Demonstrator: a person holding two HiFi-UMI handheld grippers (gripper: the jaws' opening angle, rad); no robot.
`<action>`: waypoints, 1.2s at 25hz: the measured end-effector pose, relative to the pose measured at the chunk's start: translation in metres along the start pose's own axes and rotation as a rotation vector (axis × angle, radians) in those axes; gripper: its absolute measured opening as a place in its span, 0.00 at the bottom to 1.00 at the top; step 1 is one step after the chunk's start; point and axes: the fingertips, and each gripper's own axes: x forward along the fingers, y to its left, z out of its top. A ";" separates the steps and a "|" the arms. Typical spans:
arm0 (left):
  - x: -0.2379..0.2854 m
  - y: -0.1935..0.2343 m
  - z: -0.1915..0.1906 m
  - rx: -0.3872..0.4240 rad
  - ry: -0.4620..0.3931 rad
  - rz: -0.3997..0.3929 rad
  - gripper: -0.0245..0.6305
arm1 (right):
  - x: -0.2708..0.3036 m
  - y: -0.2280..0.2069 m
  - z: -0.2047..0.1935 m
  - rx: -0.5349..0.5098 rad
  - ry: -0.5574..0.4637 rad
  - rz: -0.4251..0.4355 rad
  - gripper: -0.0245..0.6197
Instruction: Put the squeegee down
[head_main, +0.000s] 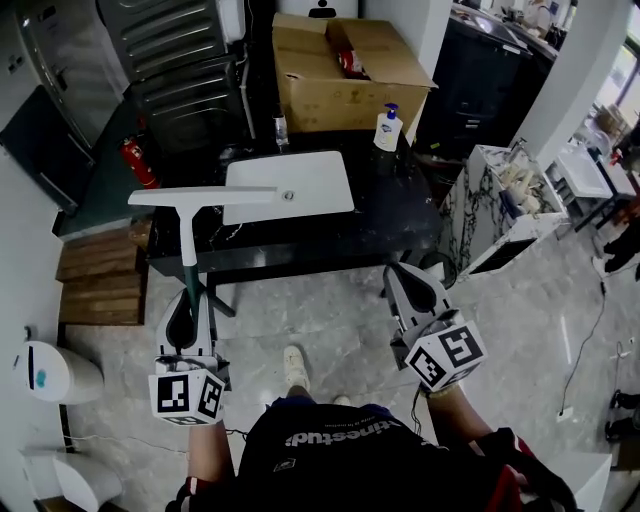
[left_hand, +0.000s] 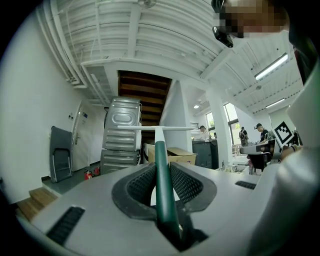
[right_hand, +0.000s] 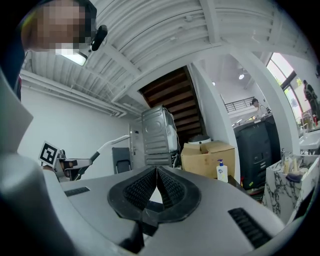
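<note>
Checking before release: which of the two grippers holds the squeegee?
The left gripper: its jaws clamp the squeegee by its green handle; the right gripper is shut, empty.

Item: squeegee. White T-shaped head on a white neck, with a dark green handle. You held it off any surface, with the handle clamped between the jaws of your left gripper. The blade sat crosswise and roughly level, with the shaft pointing toward the black table. In the head view the blade overlapped that table's left end.

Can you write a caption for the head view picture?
Left gripper holds a squeegee by its green handle beside a black table.
</note>
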 end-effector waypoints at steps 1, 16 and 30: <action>0.011 0.008 -0.004 -0.007 0.000 -0.006 0.19 | 0.012 -0.001 0.000 -0.010 0.004 -0.003 0.10; 0.160 0.147 -0.014 -0.046 -0.025 -0.052 0.19 | 0.215 0.006 0.018 -0.004 -0.004 -0.049 0.10; 0.237 0.106 -0.035 -0.021 0.040 -0.154 0.19 | 0.240 -0.052 0.023 0.011 -0.002 -0.078 0.10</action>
